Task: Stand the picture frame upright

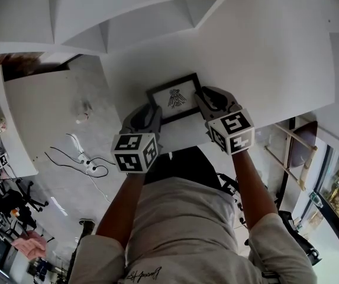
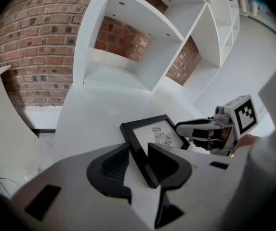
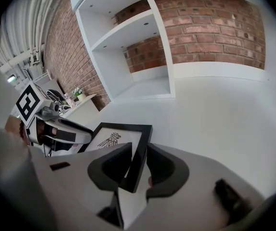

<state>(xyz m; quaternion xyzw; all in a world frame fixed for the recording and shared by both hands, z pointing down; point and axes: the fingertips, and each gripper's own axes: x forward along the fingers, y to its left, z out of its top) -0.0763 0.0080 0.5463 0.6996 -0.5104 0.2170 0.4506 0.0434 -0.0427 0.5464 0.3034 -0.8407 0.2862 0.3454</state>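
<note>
A black picture frame (image 1: 173, 98) with a small dark drawing on white lies on the white table (image 1: 264, 52), close to its near edge. My left gripper (image 1: 150, 110) is at the frame's left side. In the left gripper view the left edge of the frame (image 2: 154, 131) runs between the jaws of that gripper (image 2: 138, 148), which stands open with a gap on the outer side. My right gripper (image 1: 206, 96) is at the frame's right side. In the right gripper view its jaws (image 3: 138, 147) are closed on the right edge of the frame (image 3: 113, 138). I cannot tell whether the frame is flat or slightly raised.
White shelving (image 1: 128, 16) stands at the back of the table against a brick wall (image 3: 210, 28). Cables (image 1: 80, 158) lie on the floor to the left, past the table's near edge. A wooden chair (image 1: 299, 147) stands at the right.
</note>
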